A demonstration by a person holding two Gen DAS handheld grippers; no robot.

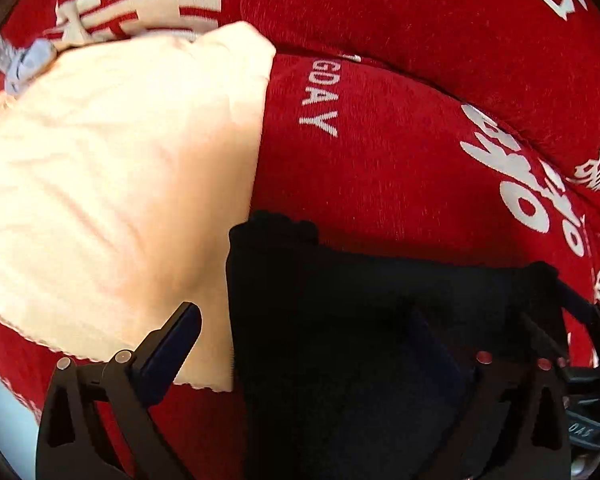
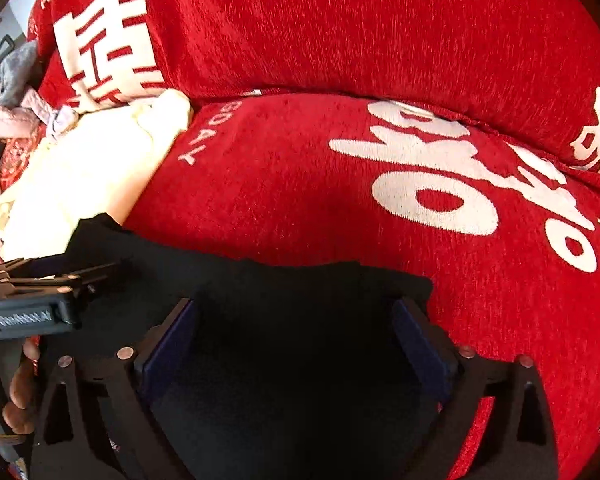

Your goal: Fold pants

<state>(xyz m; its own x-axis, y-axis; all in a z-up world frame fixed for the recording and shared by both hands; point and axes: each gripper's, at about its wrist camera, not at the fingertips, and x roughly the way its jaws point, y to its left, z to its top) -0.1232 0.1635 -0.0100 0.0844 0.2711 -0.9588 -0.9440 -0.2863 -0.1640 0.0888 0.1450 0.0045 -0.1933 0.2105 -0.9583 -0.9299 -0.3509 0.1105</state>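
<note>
Task item: black fabric pants (image 1: 360, 320), lying on a red chenille sofa seat cushion with white lettering (image 1: 360, 168); in the right wrist view the same pants (image 2: 300, 340) fill the lower middle of the frame.

Long axis: judged to run from 9 to 3 o'clock across both views, since the far edge of the cloth spans that line; the true length is cut off below the frames.

Left gripper: left gripper (image 1: 328, 360) stands with fingers well apart. The 9 o'clock finger (image 1: 172, 352) is off the pants, over a cream quilted fabric (image 1: 100, 180); the 3 o'clock finger is dark against the black cloth and hard to make out. No cloth is seen pinched.

Right gripper: right gripper (image 2: 296, 344) also stands wide apart, both blue-padded fingers (image 2: 172, 344) over the black cloth, nothing clamped between them.

Bearing of pants from left gripper: 12 to 3 o'clock, with the near left corner of the cloth at about 11 o'clock between the fingers.

Bearing of pants from right gripper: dead ahead at 12 o'clock, cloth under the whole span.

Nearer gripper: judged the right, being centred on the cloth; the left sits at the pants' 9 o'clock edge.

Mutual position: the left gripper shows at 9 o'clock in the right wrist view, just beside the pants' corner.

Surroundings: red backrest cushion (image 2: 380, 32) at 12 o'clock; grey and pink clothing (image 2: 16, 92) at 10 o'clock, well apart.
</note>
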